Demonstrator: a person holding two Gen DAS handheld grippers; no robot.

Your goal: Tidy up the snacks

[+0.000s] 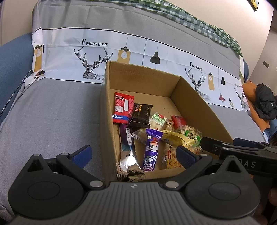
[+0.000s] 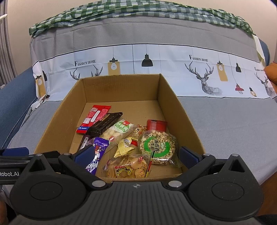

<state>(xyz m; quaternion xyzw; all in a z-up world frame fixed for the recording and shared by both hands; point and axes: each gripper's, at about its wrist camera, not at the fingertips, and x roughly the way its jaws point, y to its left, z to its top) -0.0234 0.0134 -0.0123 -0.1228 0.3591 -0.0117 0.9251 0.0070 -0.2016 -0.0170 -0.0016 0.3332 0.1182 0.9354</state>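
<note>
An open cardboard box (image 1: 147, 79) (image 2: 121, 86) sits on a grey sofa cover and holds several snack packs. Among them are a red packet (image 1: 123, 108) (image 2: 94, 119), a black bar (image 1: 141, 114) (image 2: 104, 123), a purple pack (image 1: 151, 150) (image 2: 97, 154), a round puffed-grain cake (image 2: 157, 147) (image 1: 189, 134) and a bag of small biscuits (image 2: 128, 167). My left gripper (image 1: 134, 154) is open over the box's near left corner, holding nothing. My right gripper (image 2: 135, 154) is open above the box's near edge, also holding nothing.
The sofa backrest carries a white printed band with deer and lamps (image 2: 147, 60). A green checked cloth (image 2: 138, 10) lies along its top. A blue cushion (image 1: 13, 69) is at the left; orange and black clothes (image 1: 263, 103) lie at the right. The right gripper's body (image 1: 242, 152) shows beside the box.
</note>
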